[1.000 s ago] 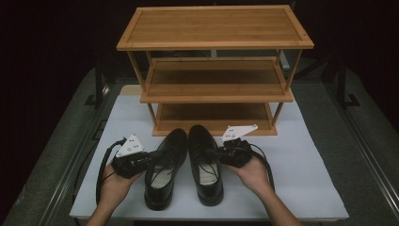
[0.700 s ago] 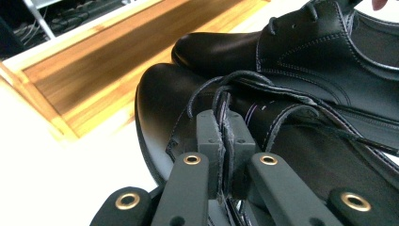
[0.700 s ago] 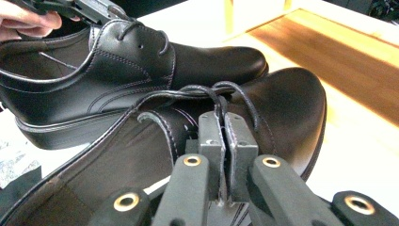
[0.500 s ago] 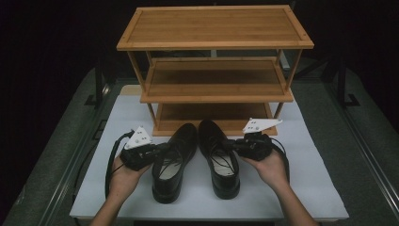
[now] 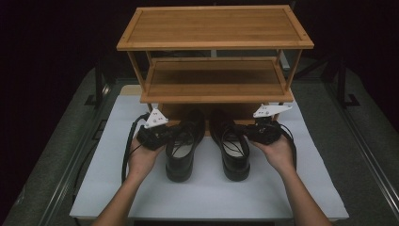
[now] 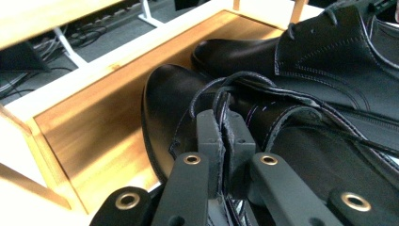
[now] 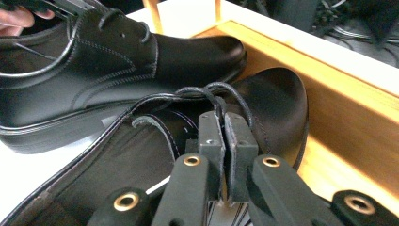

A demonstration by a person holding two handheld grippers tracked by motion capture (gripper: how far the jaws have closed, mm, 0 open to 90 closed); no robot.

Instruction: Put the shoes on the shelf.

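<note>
The left hand-held gripper (image 5: 162, 134) pinches the collar of the left black shoe (image 5: 182, 146), while the right hand-held gripper (image 5: 251, 132) clamps the right black shoe (image 5: 231, 143); both toes rest on the bottom shelf (image 6: 94, 127) of the wooden rack (image 5: 214, 44), heels on the white surface (image 5: 207, 193).

White mat (image 5: 324, 188) on grey table (image 5: 371, 141); dark surroundings; cables (image 6: 94, 33) behind.

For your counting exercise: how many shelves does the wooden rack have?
3. The top shelf is highest, the middle shelf sits beneath it, and the bottom shelf is at table level, where the toes of both shoes rest.
</note>
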